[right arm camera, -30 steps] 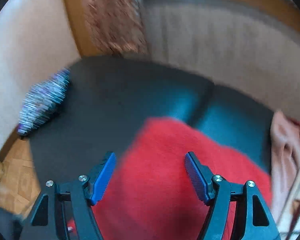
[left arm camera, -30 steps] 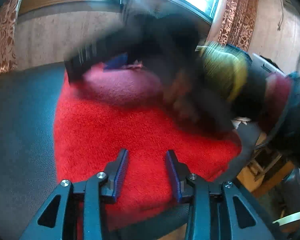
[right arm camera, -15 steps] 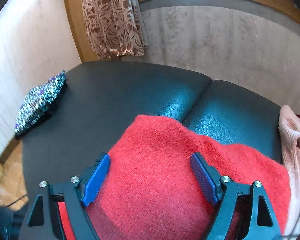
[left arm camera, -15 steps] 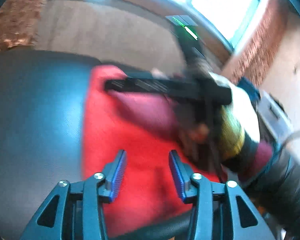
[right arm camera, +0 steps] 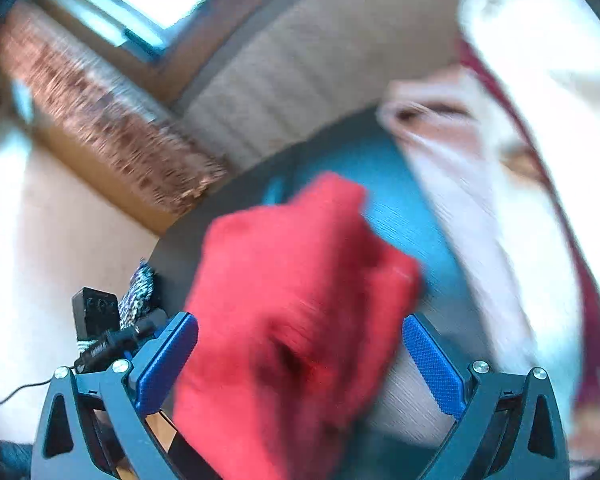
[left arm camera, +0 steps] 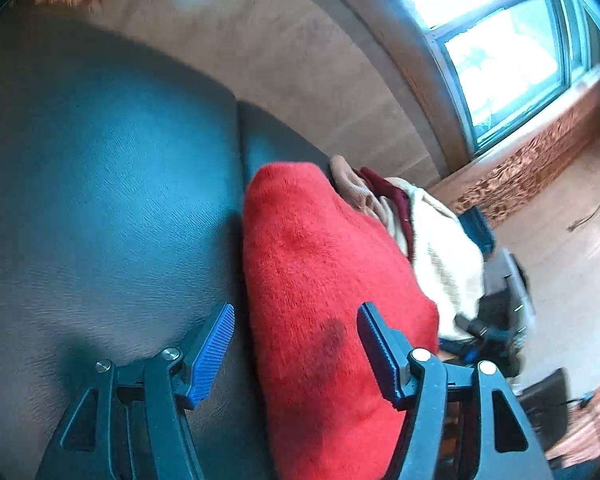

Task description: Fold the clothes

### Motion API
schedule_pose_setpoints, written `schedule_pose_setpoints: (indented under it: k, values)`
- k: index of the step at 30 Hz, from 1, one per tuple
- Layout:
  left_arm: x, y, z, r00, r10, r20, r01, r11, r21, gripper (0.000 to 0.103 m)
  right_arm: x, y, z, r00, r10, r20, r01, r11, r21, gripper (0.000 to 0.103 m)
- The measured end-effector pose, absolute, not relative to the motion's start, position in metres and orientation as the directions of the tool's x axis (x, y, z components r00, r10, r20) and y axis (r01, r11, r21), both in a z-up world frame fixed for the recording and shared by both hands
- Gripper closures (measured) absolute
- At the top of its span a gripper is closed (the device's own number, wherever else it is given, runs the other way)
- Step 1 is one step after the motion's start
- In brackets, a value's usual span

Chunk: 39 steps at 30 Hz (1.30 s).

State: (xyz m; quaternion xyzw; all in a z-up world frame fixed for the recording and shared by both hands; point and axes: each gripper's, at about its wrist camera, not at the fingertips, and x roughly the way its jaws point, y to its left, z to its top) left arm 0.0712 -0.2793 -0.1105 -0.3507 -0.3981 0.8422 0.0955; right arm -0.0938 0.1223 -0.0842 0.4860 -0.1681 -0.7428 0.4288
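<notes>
Table: dark, leather-like top with a seam running near to far; it carries all the garments.

Pile of clothes: cream, maroon and pink pieces heaped at the table's far right, touching the red garment's far edge. In the right wrist view the pile is blurred and fills the right side.

Red garment: fuzzy fabric lying on the table to the right of the seam, bunched lengthwise, running from near to far. In the right wrist view it appears as a blurred mound at centre.

Left tongs: released, jaws opening; the red garment lies between them and neither pad presses on it.

Right tongs: released, jaws opening wide; the red garment sits between them, clear of both pads.

Patterned cloth: small, at the table's left edge.
</notes>
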Motion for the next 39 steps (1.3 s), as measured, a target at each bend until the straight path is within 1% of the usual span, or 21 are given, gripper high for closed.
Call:
schedule_pose_setpoints:
  k: [2,4,6,7,8,10,12,14,15,16,17,19,20,21,24,27,31,34,39]
  values:
    - [0.065,-0.276,-0.118,-0.728,0.455,-0.513,0.115,-0.657,-0.745,0.036,-0.091,0.124,-0.095,-0.128,-0.810,-0.572,0.450,-0.562,0.694,0.000]
    - [0.058,-0.266,-0.121,-0.720,0.455,-0.524,0.111,-0.670,-0.734,0.026,-0.089,0.111,-0.104,-0.095,-0.809,-0.580,0.464,-0.551,0.694,0.000]
    - [0.052,-0.260,-0.120,-0.728,0.446,-0.521,0.096,-0.687,-0.721,0.024,-0.087,0.092,-0.111,-0.060,-0.805,-0.590,0.492,-0.538,0.685,0.000]
    - [0.045,-0.257,-0.120,-0.724,0.445,-0.527,0.094,-0.692,-0.715,0.023,-0.087,0.083,-0.112,-0.037,-0.815,-0.578,0.501,-0.515,0.695,0.000]
    - [0.039,-0.254,-0.119,-0.723,0.443,-0.531,0.092,-0.699,-0.709,0.023,-0.087,0.076,-0.113,-0.031,-0.818,-0.574,0.500,-0.510,0.700,0.000]
    - [0.032,-0.248,-0.118,-0.731,0.427,-0.532,0.083,-0.718,-0.691,0.015,-0.088,0.065,-0.115,-0.046,-0.818,-0.574,0.494,-0.518,0.699,0.000]
    - [0.028,-0.239,-0.117,-0.739,0.402,-0.541,0.076,-0.748,-0.660,0.011,-0.083,0.059,-0.115,-0.072,-0.813,-0.578,0.519,-0.526,0.674,0.000]
    - [0.027,-0.234,-0.116,-0.738,0.386,-0.554,0.072,-0.771,-0.633,0.011,-0.078,0.056,-0.114,-0.078,-0.807,-0.585,0.559,-0.521,0.644,0.000]
    - [0.027,-0.234,-0.116,-0.734,0.387,-0.559,0.071,-0.774,-0.629,0.015,-0.074,0.055,-0.113,-0.087,-0.802,-0.591,0.579,-0.523,0.625,0.001]
    - [0.028,-0.235,-0.118,-0.727,0.397,-0.561,0.073,-0.767,-0.638,0.030,-0.071,0.054,-0.113,-0.098,-0.797,-0.596,0.598,-0.526,0.605,0.003]
    - [0.029,-0.238,-0.120,-0.722,0.405,-0.561,0.078,-0.758,-0.647,0.036,-0.070,0.052,-0.113,-0.125,-0.780,-0.612,0.603,-0.550,0.578,0.010]
    - [0.035,-0.245,-0.120,-0.728,0.423,-0.540,0.085,-0.726,-0.683,0.056,-0.068,0.051,-0.112,-0.162,-0.753,-0.638,0.607,-0.586,0.538,0.021]
    - [0.039,-0.249,-0.120,-0.732,0.432,-0.527,0.088,-0.707,-0.701,0.059,-0.065,0.050,-0.112,-0.156,-0.756,-0.635,0.604,-0.582,0.545,0.032]
    - [0.044,-0.251,-0.118,-0.738,0.431,-0.519,0.090,-0.699,-0.709,0.062,-0.062,0.049,-0.112,-0.147,-0.763,-0.629,0.600,-0.575,0.557,0.039]
    - [0.067,-0.250,-0.105,-0.769,0.360,-0.528,0.099,-0.750,-0.654,0.065,-0.052,0.043,-0.113,-0.118,-0.781,-0.613,0.593,-0.551,0.588,0.044]
    - [0.097,-0.259,-0.088,-0.805,0.273,-0.527,0.135,-0.781,-0.610,0.066,-0.040,0.031,-0.112,-0.080,-0.803,-0.590,0.597,-0.513,0.617,0.049]
    - [0.146,-0.285,-0.063,-0.849,0.113,-0.517,0.230,-0.801,-0.553,0.066,-0.026,-0.012,-0.103,0.002,-0.839,-0.544,0.629,-0.422,0.653,0.052]
    - [0.195,-0.318,-0.040,-0.880,-0.039,-0.473,0.323,-0.780,-0.536,0.066,-0.015,-0.066,-0.089,0.084,-0.867,-0.492,0.661,-0.321,0.679,0.053]
    - [0.282,-0.378,0.004,-0.874,-0.281,-0.397,0.462,-0.733,-0.499,0.066,0.023,-0.183,-0.044,0.229,-0.875,-0.427,0.750,-0.121,0.651,0.053]
